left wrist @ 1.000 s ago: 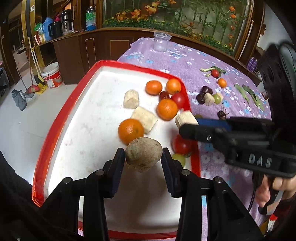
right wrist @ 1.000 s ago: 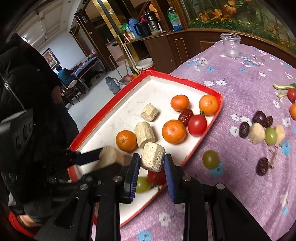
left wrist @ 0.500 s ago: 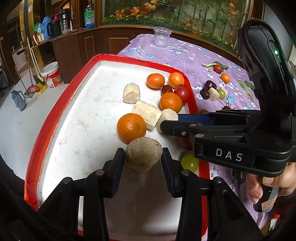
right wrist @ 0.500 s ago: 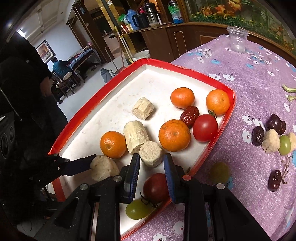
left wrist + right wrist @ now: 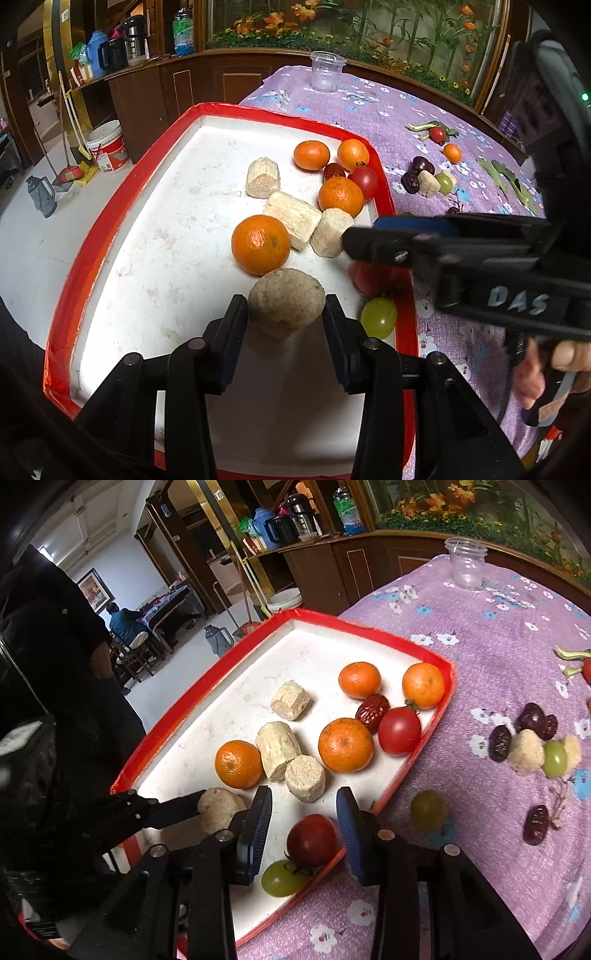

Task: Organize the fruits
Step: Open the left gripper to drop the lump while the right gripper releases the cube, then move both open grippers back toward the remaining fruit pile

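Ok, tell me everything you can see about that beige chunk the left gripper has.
The beige chunk is a stubby, rounded cylinder with a rough, fibrous, speckled surface, like a cut piece of peeled sugarcane. It sits between the fingers of the left gripper, over the near part of the red-rimmed white tray, just in front of an orange. The right-wrist view shows it from the side.

Background clutter past the grippers

Far ahead of both grippers a clear plastic cup point(image 5: 327, 71) stands on the purple flowered tablecloth point(image 5: 491, 635). Further off, on the dark wooden counter point(image 5: 147, 70), are a blue thermos jug point(image 5: 261, 521) and a black kettle point(image 5: 110, 55). Down to the left, on the pale floor, a white plastic bucket point(image 5: 108, 147) stands near a grey flask point(image 5: 41, 195).
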Demonstrator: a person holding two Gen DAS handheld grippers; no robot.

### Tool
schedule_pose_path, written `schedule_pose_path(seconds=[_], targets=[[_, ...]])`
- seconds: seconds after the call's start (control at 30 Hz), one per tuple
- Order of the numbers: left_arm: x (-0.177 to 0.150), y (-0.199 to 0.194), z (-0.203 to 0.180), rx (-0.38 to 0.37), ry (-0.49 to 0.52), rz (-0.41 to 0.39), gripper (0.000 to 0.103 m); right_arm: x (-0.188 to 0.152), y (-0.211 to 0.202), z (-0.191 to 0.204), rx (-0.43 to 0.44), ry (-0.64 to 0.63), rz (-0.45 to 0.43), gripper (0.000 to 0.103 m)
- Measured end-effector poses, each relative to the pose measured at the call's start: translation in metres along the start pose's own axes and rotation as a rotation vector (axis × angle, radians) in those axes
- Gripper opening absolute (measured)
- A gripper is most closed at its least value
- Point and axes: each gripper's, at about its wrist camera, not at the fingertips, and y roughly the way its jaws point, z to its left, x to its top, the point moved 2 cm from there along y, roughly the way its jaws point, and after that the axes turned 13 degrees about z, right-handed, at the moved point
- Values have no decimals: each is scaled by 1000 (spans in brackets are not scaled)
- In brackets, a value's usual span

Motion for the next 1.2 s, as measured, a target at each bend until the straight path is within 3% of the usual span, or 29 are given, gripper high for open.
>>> schedule_pose_path(seconds=[0.17,0.6,1.2], targets=[[-2,-5,-3,15,-8,-16,54,-6,-19,-3,0,0,-29,41],[-2,-26,-18,16,-7,-57,54,-18,-54,-21,-11,26,-83,46],[13,-33,-85,-44,105,-86,57,-54,-116,-108,-106,162,-151,50]])
